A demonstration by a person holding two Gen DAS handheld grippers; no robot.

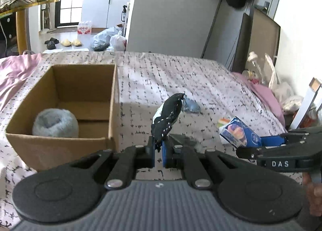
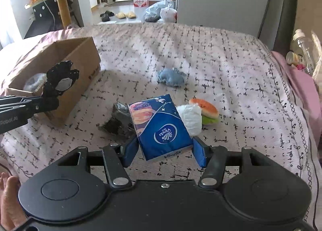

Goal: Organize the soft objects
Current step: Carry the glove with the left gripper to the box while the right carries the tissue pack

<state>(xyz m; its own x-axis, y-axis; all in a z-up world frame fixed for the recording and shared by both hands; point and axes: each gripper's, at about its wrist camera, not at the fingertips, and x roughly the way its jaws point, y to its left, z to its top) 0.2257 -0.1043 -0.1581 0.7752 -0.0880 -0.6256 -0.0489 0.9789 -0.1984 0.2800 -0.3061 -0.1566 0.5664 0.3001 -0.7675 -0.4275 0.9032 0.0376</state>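
My left gripper (image 1: 159, 144) is shut on a black fabric piece with white dots (image 1: 169, 114), which sticks up above the patterned bed. It hangs just right of an open cardboard box (image 1: 60, 144) that holds a grey fluffy ball (image 1: 55, 123). In the right wrist view the same black piece (image 2: 60, 79) is in front of the box (image 2: 80, 56). My right gripper (image 2: 165, 147) is shut on a blue tissue pack (image 2: 159, 124), which is lifted off the bed. Below it lie a dark grey cloth (image 2: 118, 120), a white wad (image 2: 191, 118) and a plush burger (image 2: 205, 110).
A blue-grey crumpled cloth (image 2: 171, 77) lies further up the bed. A pink quilt (image 1: 14, 70) is bunched at the left edge. Bottles (image 2: 303, 47) and bags crowd the right side by the headboard. A person's hand shows at each lower corner.
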